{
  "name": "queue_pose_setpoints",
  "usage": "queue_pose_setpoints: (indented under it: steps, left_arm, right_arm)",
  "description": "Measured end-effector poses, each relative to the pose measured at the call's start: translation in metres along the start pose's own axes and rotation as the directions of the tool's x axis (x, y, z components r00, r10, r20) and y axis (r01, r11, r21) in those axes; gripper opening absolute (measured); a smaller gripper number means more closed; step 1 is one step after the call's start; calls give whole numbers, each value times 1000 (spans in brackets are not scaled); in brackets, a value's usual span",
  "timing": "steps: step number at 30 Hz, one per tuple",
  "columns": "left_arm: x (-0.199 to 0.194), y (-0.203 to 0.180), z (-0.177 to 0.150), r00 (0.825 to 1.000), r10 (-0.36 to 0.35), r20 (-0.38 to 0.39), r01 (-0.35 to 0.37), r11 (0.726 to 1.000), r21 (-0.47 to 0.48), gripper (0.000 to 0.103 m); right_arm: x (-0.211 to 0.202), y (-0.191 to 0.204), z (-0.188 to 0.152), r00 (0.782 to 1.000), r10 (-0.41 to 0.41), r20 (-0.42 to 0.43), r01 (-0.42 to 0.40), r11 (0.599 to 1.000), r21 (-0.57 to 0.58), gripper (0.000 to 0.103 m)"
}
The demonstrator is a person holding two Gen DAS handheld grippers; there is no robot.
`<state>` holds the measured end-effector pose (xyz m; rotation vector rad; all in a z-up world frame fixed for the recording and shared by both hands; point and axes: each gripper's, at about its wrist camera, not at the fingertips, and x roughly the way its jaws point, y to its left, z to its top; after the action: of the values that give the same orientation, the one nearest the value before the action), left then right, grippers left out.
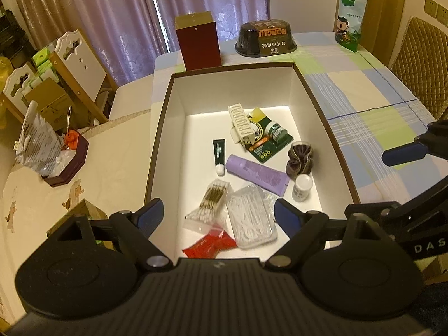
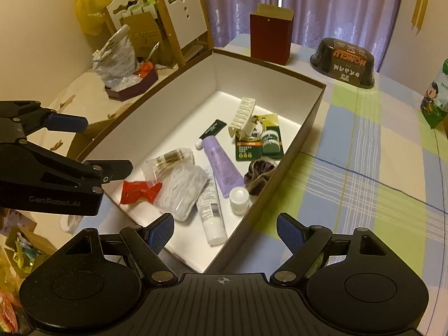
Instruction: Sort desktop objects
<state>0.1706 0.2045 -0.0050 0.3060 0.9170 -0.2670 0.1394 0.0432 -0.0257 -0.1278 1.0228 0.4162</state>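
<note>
A brown-rimmed white box holds a purple tube, a small green tube, a cream hair clip, a green card with a jar, a dark scrunchie, a white-capped jar, cotton swabs, a clear floss-pick case and a red packet. My left gripper hovers open over the box's near end. My right gripper stands open above the near corner, holding nothing.
A dark red box, a black HONGLU tub and a snack bag stand behind the box on the checked tablecloth. A purple tray with bags sits left. Chairs stand beyond the table's edges.
</note>
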Motion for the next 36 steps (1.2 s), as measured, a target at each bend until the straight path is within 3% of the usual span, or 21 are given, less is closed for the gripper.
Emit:
queue_pose_setpoints:
  steps: [23, 36]
  left_arm:
    - [-7, -17, -42, 998, -39, -48, 36, 998, -60, 87]
    - [-12, -29, -49, 998, -4, -62, -4, 991, -133, 87]
  right_arm:
    - [-3, -1, -30, 1000, -1, -26, 1, 1000, -9, 83]
    - [-4, -9, -35, 999, 38, -33, -40, 997, -68, 83]
